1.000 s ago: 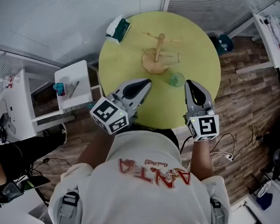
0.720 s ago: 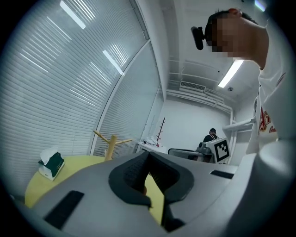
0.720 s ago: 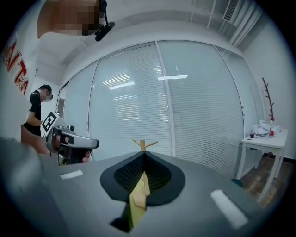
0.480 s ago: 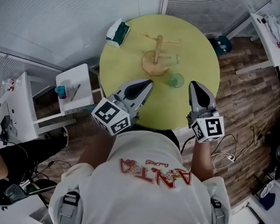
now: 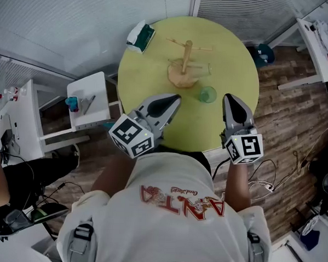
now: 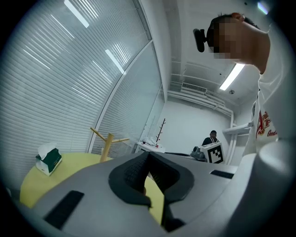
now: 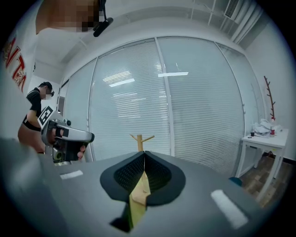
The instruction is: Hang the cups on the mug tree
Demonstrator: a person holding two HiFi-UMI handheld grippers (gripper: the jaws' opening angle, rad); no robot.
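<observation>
A wooden mug tree (image 5: 184, 62) stands on the far half of the round yellow-green table (image 5: 145, 77). A green cup (image 5: 207, 94) sits upright on the table just right of the tree's base. A clear cup (image 5: 207, 68) shows faintly by the tree's right side. My left gripper (image 5: 175, 97) hovers over the near edge, shut and empty, short of the tree. My right gripper (image 5: 230, 96) is shut with nothing in it, just right of the green cup. The tree's top (image 6: 107, 142) pokes above the left gripper (image 6: 148, 155), and likewise (image 7: 141, 140) above the right gripper (image 7: 144, 153).
A green-and-white tissue box (image 5: 139, 35) lies at the table's far left edge. A white side table (image 5: 86, 99) with small items stands to the left, another white table (image 5: 322, 43) at far right. Cables (image 5: 260, 182) lie on the wood floor. A person sits at lower left.
Both grippers stay shut and nearly still; the right one has drifted slightly to the right. The cups and the tree have not moved.
</observation>
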